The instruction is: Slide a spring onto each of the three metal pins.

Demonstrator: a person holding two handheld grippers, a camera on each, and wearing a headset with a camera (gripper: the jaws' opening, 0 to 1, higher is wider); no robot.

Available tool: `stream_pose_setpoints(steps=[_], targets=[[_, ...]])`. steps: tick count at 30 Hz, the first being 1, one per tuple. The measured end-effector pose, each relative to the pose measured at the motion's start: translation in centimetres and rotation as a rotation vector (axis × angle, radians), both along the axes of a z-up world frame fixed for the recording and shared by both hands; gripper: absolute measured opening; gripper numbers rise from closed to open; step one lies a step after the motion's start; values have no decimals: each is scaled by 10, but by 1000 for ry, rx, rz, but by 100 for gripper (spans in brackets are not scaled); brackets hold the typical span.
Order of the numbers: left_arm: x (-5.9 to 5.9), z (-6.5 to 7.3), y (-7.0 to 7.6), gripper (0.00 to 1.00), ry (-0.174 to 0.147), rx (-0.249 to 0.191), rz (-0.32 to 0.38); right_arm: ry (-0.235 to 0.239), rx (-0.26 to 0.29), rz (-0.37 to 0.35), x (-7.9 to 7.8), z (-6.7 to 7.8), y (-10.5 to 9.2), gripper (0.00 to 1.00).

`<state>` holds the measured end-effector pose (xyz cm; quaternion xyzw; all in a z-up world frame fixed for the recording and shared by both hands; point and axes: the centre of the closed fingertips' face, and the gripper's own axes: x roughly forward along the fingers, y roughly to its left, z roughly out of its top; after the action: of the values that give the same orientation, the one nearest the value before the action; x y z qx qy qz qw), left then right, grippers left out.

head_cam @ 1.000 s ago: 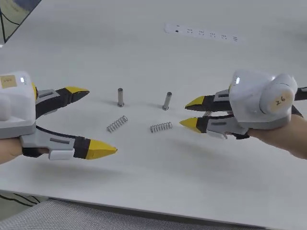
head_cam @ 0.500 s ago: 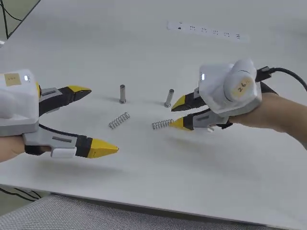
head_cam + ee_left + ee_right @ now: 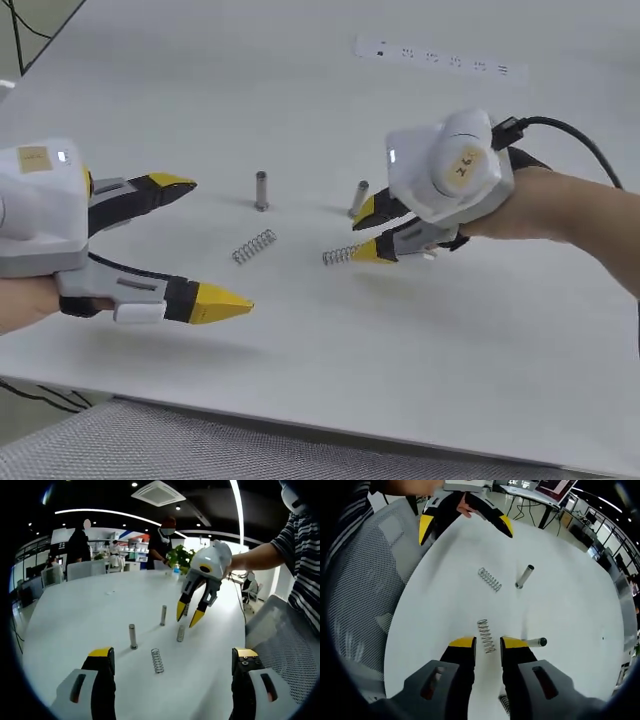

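Note:
Two metal pins stand upright on the white table, one [image 3: 261,190] near the middle and one [image 3: 358,198] right beside the upper fingertip of my right gripper [image 3: 368,231]. A spring [image 3: 340,255] lies flat with its near end between the right gripper's narrowly open jaws, seen closely in the right gripper view [image 3: 486,636]. A second spring [image 3: 253,246] lies loose to its left. My left gripper [image 3: 198,242] hovers wide open at the left, holding nothing. The left gripper view has the nearer pin [image 3: 132,636] and the loose spring [image 3: 157,660].
A white power strip [image 3: 440,58] lies at the far side of the table [image 3: 420,350]. A cable [image 3: 565,135] trails from the right gripper. A mesh chair back [image 3: 150,450] sits below the near table edge. People stand in the room beyond the table.
My right gripper has moved left and down toward the right-hand spring, and its jaws now straddle that spring's end. The left gripper has stayed open in about the same place.

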<state>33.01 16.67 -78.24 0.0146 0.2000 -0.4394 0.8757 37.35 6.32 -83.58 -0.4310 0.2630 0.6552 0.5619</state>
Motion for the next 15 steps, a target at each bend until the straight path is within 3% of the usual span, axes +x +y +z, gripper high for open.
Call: stream_pose_setpoints(steps=[15], targets=[[0,-1,1,96,6,-1,3,21,-62,14,0,-22,-1,18]])
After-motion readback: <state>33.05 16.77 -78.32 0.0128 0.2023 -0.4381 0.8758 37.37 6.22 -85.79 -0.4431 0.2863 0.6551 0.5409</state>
